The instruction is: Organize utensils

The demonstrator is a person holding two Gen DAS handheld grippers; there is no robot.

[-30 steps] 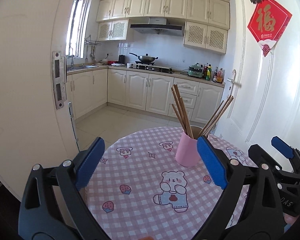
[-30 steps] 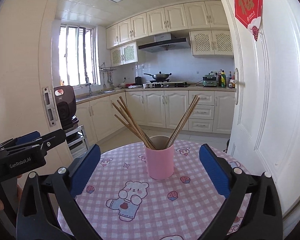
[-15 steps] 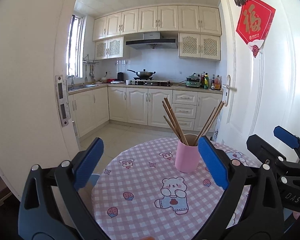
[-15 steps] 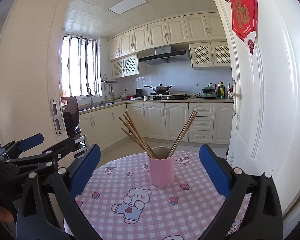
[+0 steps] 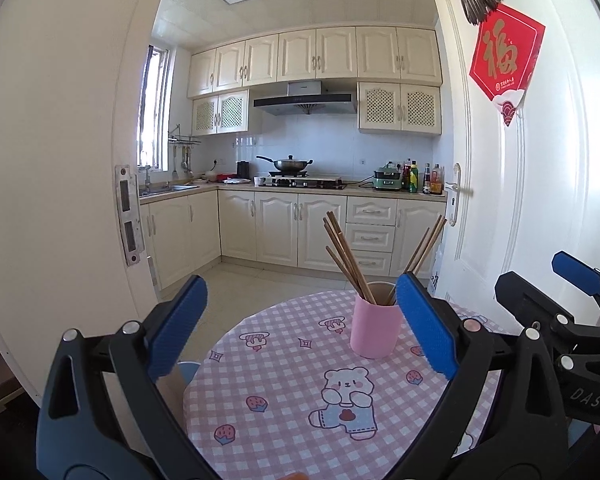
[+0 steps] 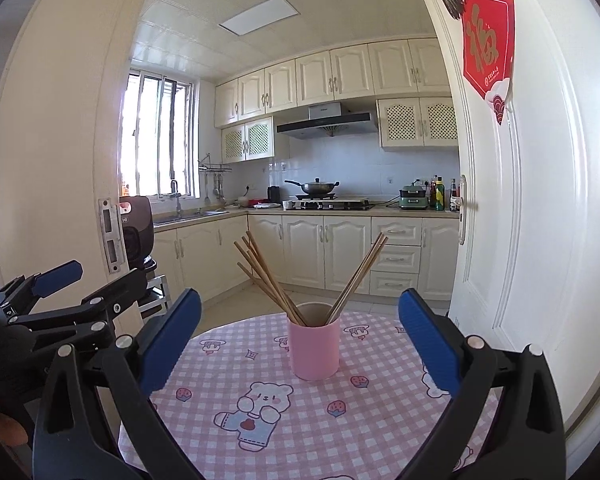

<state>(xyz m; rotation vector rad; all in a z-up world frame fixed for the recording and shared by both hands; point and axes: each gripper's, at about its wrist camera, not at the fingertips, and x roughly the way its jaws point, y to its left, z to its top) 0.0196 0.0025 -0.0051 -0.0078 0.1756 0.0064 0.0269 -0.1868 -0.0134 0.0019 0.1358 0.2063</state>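
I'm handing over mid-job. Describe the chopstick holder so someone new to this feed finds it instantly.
Start at the round table with the pink checked bear-print cloth, in front of the kitchen doorway. Near its far edge stands a plain pink cup, upright, with brown chopsticks fanning out of it left and right. It is the only object on the cloth.

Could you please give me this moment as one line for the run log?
left gripper: open, empty | right gripper: open, empty | chopsticks: in pink cup | cup: upright on table
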